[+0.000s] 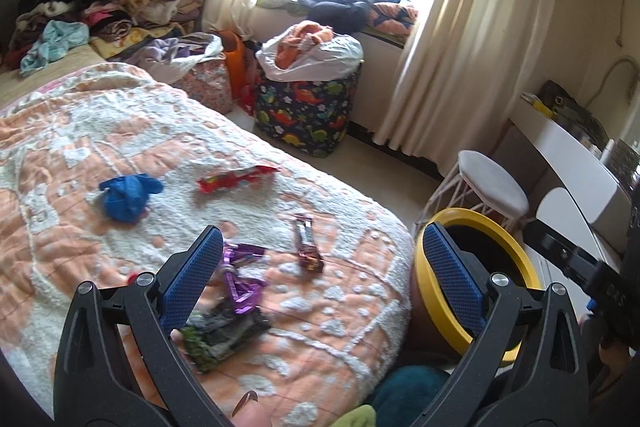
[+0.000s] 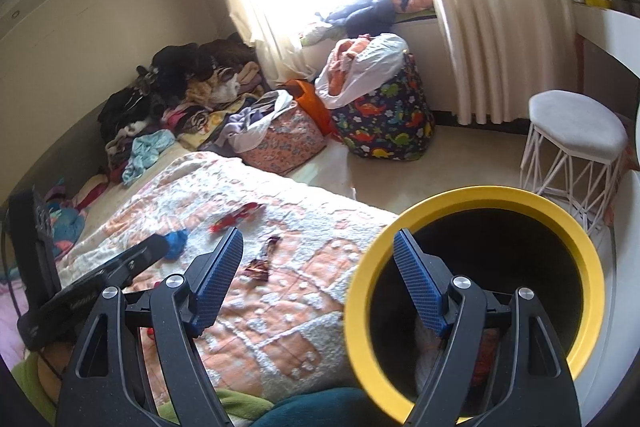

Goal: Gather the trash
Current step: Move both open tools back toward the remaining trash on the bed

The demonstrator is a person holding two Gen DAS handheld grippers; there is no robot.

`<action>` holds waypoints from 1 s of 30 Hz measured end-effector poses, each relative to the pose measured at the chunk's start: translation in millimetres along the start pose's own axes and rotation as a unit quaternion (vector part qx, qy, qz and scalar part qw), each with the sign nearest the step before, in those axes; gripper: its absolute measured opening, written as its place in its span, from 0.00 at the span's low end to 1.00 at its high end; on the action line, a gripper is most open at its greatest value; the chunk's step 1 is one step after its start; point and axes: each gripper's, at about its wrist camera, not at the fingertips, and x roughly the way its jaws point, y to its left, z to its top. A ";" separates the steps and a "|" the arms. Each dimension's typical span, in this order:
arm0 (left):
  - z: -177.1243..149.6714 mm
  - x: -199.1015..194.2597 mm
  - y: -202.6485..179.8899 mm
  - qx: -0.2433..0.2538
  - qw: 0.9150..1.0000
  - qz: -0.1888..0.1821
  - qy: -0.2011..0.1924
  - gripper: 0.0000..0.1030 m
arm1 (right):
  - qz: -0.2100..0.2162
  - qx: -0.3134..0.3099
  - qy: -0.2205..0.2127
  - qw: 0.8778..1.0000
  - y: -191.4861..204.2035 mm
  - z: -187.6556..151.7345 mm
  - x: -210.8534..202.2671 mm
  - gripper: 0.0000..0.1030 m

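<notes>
While wrappers litter the peach-and-white quilted bed (image 1: 120, 147) ahead, we hold left tongs (image 1: 320, 267) and right tongs (image 2: 316, 267) wide open, empty, beside the yellow-rimmed bin (image 2: 560, 227).

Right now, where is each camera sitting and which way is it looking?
Left wrist: sits on the left hand-held gripper, looking down at wrappers on the bed; a fingertip shows below.
Right wrist: sits on the right hand-held gripper, facing the yellow-rimmed bin.
Both share bed, bin, dinosaur bag, stool, window.
</notes>
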 end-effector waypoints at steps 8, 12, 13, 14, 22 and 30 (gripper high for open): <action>4.7 -7.7 26.5 -0.019 1.000 0.023 -0.011 0.89 | 0.021 -0.027 0.015 0.999 32.9 -8.4 8.7 0.73; 3.7 -9.4 43.0 -0.029 0.999 0.039 -0.010 0.89 | 0.030 -0.045 0.025 0.998 50.7 -13.2 14.0 0.73; 3.3 -9.7 47.9 -0.033 0.999 0.043 -0.007 0.89 | 0.033 -0.050 0.030 0.998 55.7 -14.5 16.6 0.73; 2.5 -10.0 52.0 -0.036 0.998 0.047 -0.005 0.89 | 0.035 -0.053 0.033 0.997 58.4 -15.3 18.3 0.73; -11.9 -11.0 90.8 -0.054 0.995 0.073 0.031 0.89 | 0.044 -0.079 0.064 0.994 84.2 -24.8 37.7 0.73; -32.2 -14.1 118.9 -0.078 0.993 0.066 0.060 0.79 | 0.052 -0.102 0.091 0.989 103.7 -29.5 63.5 0.73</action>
